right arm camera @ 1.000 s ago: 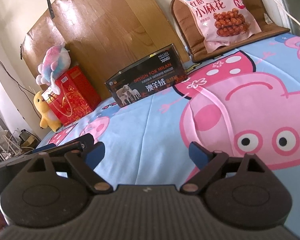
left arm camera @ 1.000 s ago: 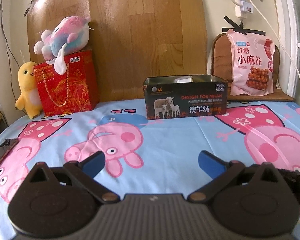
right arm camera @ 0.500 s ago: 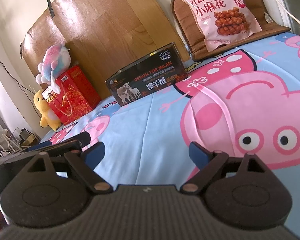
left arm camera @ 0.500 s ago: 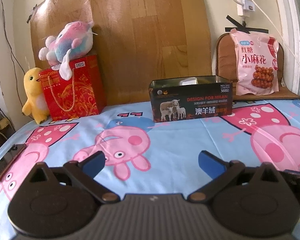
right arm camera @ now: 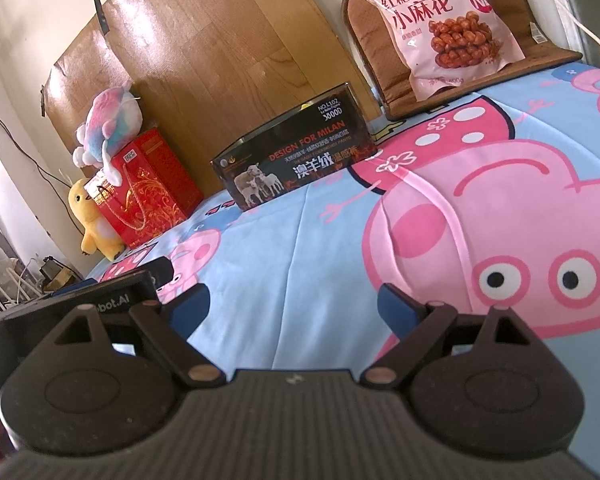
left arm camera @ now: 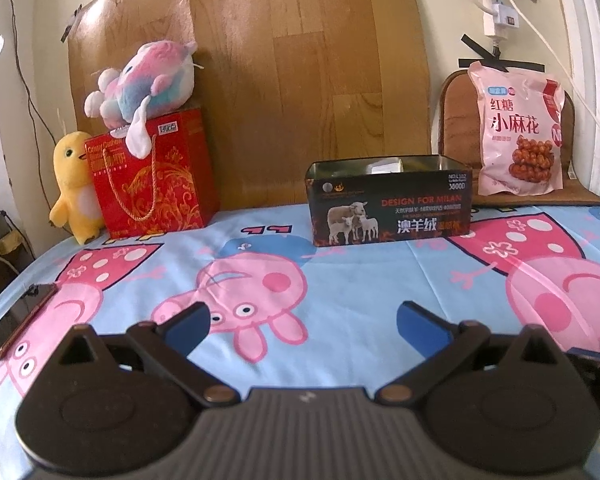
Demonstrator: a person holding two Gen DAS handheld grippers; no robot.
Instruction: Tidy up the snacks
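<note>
A pink snack bag point(left arm camera: 518, 130) leans upright on a brown cushion at the back right; it also shows in the right wrist view point(right arm camera: 436, 28). A black open-top tin box point(left arm camera: 388, 202) stands on the cartoon-pig sheet at the back centre, with something white inside; it also shows in the right wrist view point(right arm camera: 296, 156). My left gripper point(left arm camera: 302, 326) is open and empty, low over the sheet, well short of the box. My right gripper point(right arm camera: 294, 306) is open and empty, low over the sheet to the right of the left one.
A red gift bag point(left arm camera: 150, 172) with a pastel plush point(left arm camera: 144, 82) on top stands at the back left, beside a yellow plush duck point(left arm camera: 74, 186). A phone point(left arm camera: 16, 324) lies at the sheet's left edge. A wooden panel point(left arm camera: 280, 60) backs the bed.
The left gripper has risen and drawn back a little, so the box and bags sit lower and farther in its view. The right gripper has barely moved. Both stay open.
</note>
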